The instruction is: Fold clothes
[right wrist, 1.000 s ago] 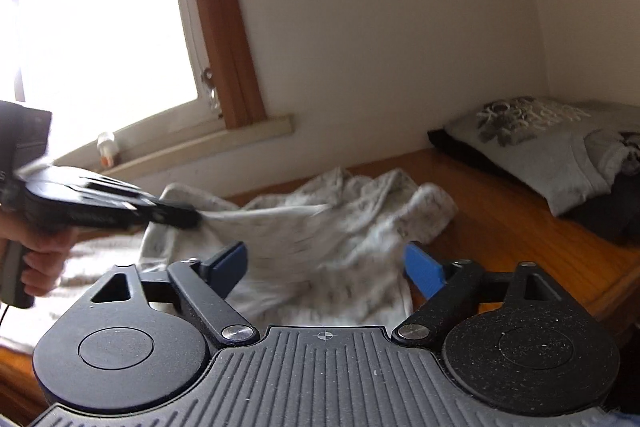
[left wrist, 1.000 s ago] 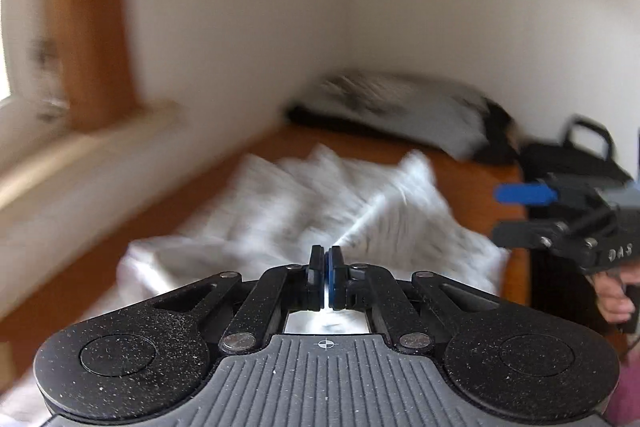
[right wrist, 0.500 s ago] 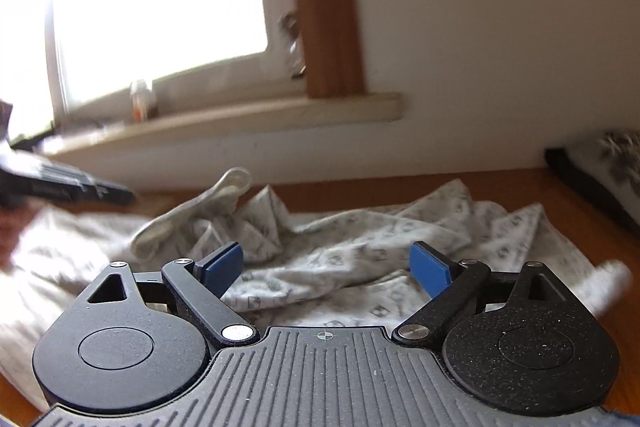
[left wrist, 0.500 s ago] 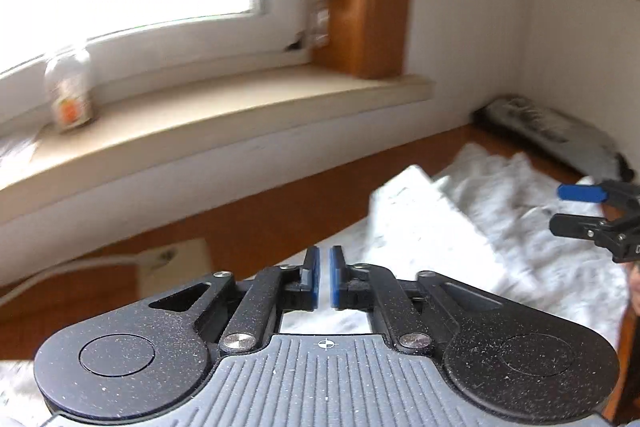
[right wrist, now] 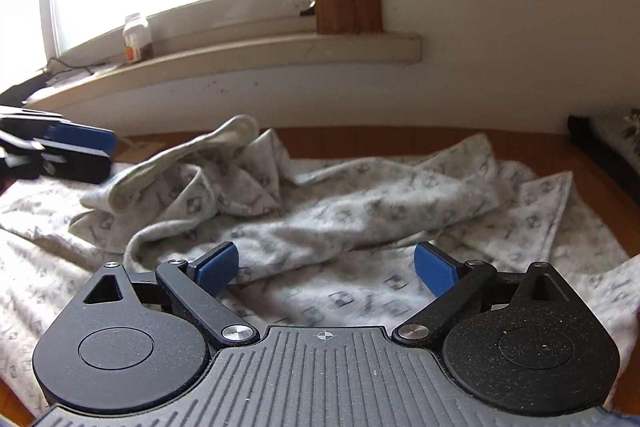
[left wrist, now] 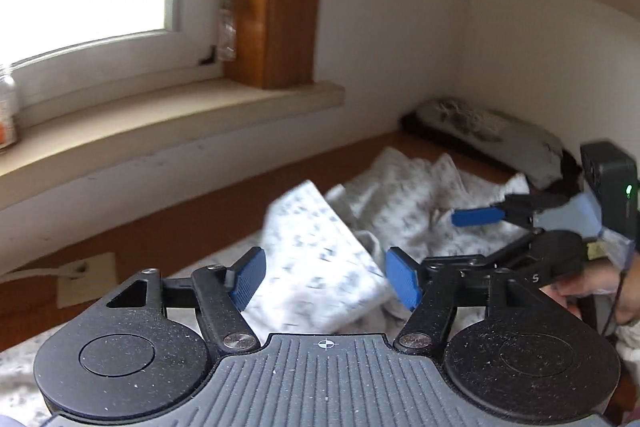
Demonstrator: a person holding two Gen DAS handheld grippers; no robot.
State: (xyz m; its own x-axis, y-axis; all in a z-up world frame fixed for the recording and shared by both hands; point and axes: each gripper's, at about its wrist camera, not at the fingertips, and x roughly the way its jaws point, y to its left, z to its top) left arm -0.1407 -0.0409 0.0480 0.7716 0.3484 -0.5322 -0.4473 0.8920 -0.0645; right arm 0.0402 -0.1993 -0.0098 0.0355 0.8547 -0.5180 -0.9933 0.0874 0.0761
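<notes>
Your left hand-held gripper [left wrist: 324, 281] has its jaws opening, and nothing is gripped. A raised flap of the garment [left wrist: 320, 267] shows between the blue pads [left wrist: 250, 277], blurred; no pad presses on it. Your right hand-held gripper [right wrist: 326, 267] is also opening, already wide, and it too grips nothing. Cloth lies under and ahead of its jaws, not clamped.

The garment [right wrist: 340, 211] is a pale printed piece lying crumpled on the wooden counter [right wrist: 400, 139], directly ahead of and below both tools. In the right wrist view its long axis runs across the picture, left to right, with a rolled, ribbed edge [right wrist: 180, 155] bunched high at the left and a flatter panel at the right. The left tool sits just beside that ribbed edge, so treat it as the nearer one for that end; the right tool is nearer the flat front panel.

Judged from this layout, folding is at an early stage: the cloth needs spreading flat before any fold line can be set.

Containers: one small jar [right wrist: 137, 37] stands on the windowsill [right wrist: 280, 55]; its contents cannot be made out. A folded pile [left wrist: 484, 131] lies at the far right corner, well apart from the garment.
</notes>
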